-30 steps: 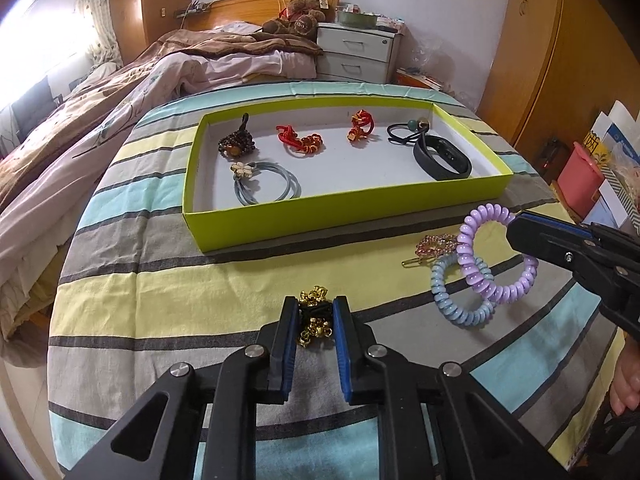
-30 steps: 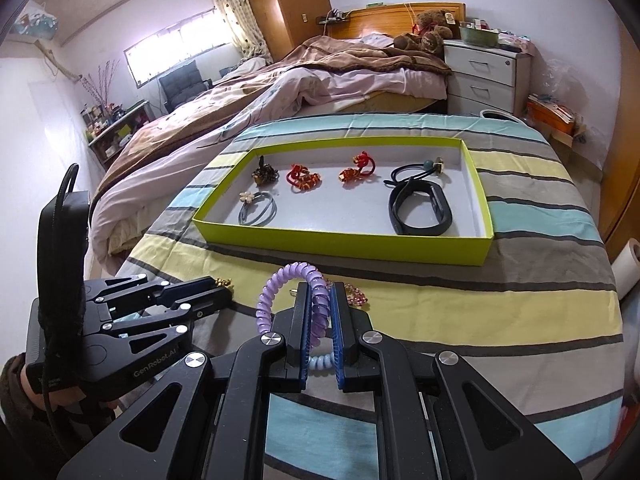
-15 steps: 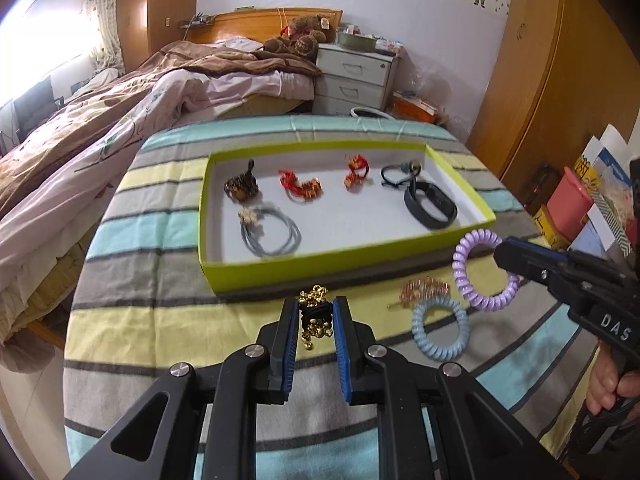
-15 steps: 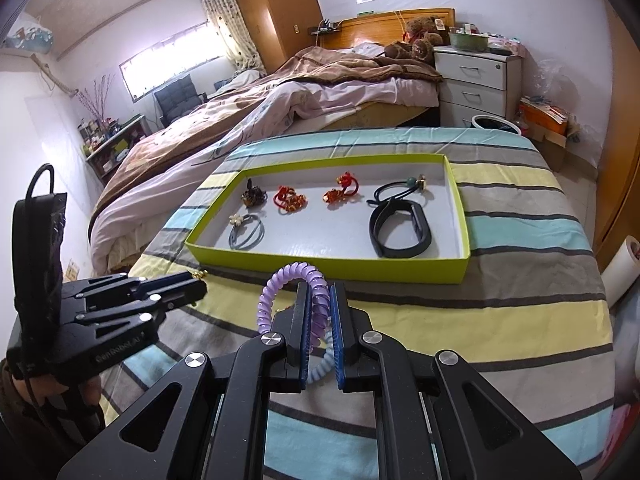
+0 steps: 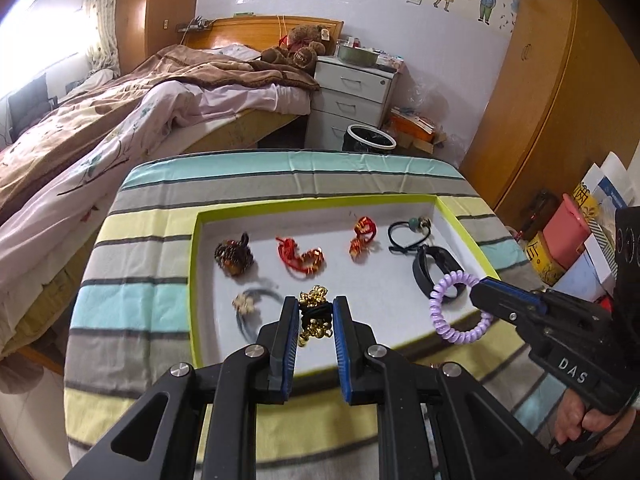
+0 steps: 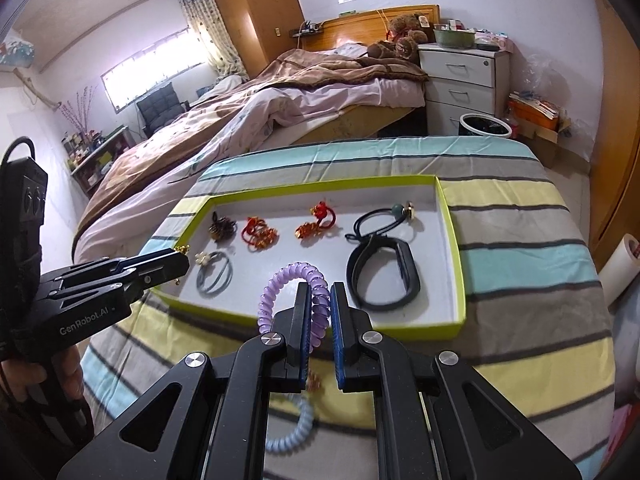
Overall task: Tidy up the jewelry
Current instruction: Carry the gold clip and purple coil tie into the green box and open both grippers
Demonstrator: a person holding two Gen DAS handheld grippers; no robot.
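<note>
My left gripper [image 5: 316, 310] is shut on a black hair tie with gold bells [image 5: 314, 314] and holds it above the near part of the lime-green tray [image 5: 192, 280]. My right gripper [image 6: 320, 292] is shut on a purple spiral hair tie [image 6: 280, 280], lifted over the tray's front edge [image 6: 320, 326]; it also shows in the left wrist view [image 5: 448, 312]. In the tray lie a black wristband [image 6: 384, 276], a black cord tie [image 6: 376, 220], red-gold ornaments [image 6: 260, 234], a brown beaded piece [image 6: 220, 228] and a grey tie [image 6: 214, 274].
A pale blue spiral tie [image 6: 296, 432] and a small pink-gold clip [image 6: 314, 380] lie on the striped cloth under my right gripper. A bed [image 6: 260, 112] and white drawers [image 6: 464, 84] stand beyond the table. Boxes [image 5: 568, 240] stand at the right.
Both grippers have risen and moved forward with their hair ties, from the cloth in front of the tray to over the tray's near part. The blue tie stayed on the cloth.
</note>
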